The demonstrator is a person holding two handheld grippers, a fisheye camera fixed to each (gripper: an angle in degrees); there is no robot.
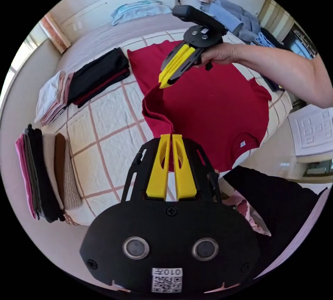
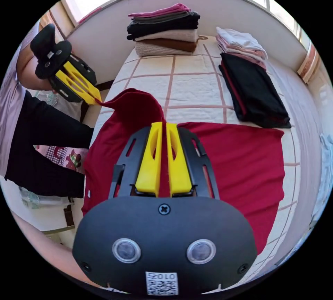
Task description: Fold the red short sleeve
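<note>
A red short-sleeve shirt (image 1: 211, 105) lies spread on a quilted bed, with one side edge lifted off the quilt. My left gripper (image 1: 171, 136) is shut on that lifted edge near the sleeve; red cloth runs between its yellow jaws. My right gripper (image 1: 163, 84), held by a hand, is shut on the same edge further along. In the right gripper view the shirt (image 2: 236, 161) spreads to the right, my right gripper (image 2: 161, 124) pinches a raised fold of it, and the left gripper (image 2: 97, 100) holds the fold's far end.
Folded clothes stand in piles on the quilt (image 1: 104, 119): a black stack (image 1: 99, 76), a pale stack (image 1: 52, 97) and a mixed stack (image 1: 41, 175). In the right gripper view they sit at the bed's far end (image 2: 163, 29) and right (image 2: 253, 88). A person's dark-clothed body (image 2: 41, 140) stands beside the bed.
</note>
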